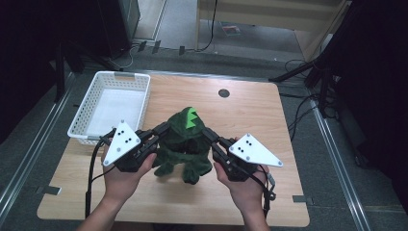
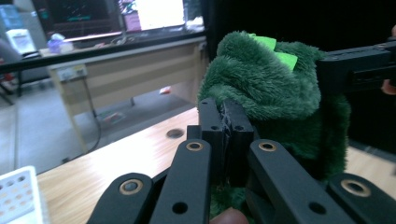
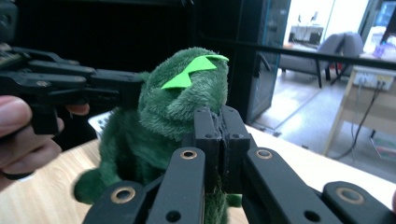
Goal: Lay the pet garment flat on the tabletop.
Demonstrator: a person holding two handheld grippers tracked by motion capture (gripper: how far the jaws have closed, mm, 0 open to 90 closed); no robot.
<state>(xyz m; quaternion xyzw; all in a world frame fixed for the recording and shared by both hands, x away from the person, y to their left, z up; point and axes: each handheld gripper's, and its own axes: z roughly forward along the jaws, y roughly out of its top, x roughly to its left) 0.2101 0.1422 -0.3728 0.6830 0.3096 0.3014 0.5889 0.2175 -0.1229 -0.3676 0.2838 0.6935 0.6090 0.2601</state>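
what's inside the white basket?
The white slotted plastic basket shows a bare white floor with nothing lying on it. Its near end is hidden behind the left claw's grey plate.

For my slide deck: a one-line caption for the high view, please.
Left gripper and right gripper pinch a green plush dinosaur from both sides beside a white basket.

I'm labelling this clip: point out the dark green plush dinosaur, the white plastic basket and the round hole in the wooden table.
dark green plush dinosaur point(image 1: 183, 139), high view, its body
white plastic basket point(image 1: 86, 102), high view, left wall
round hole point(image 1: 223, 93), high view, its centre
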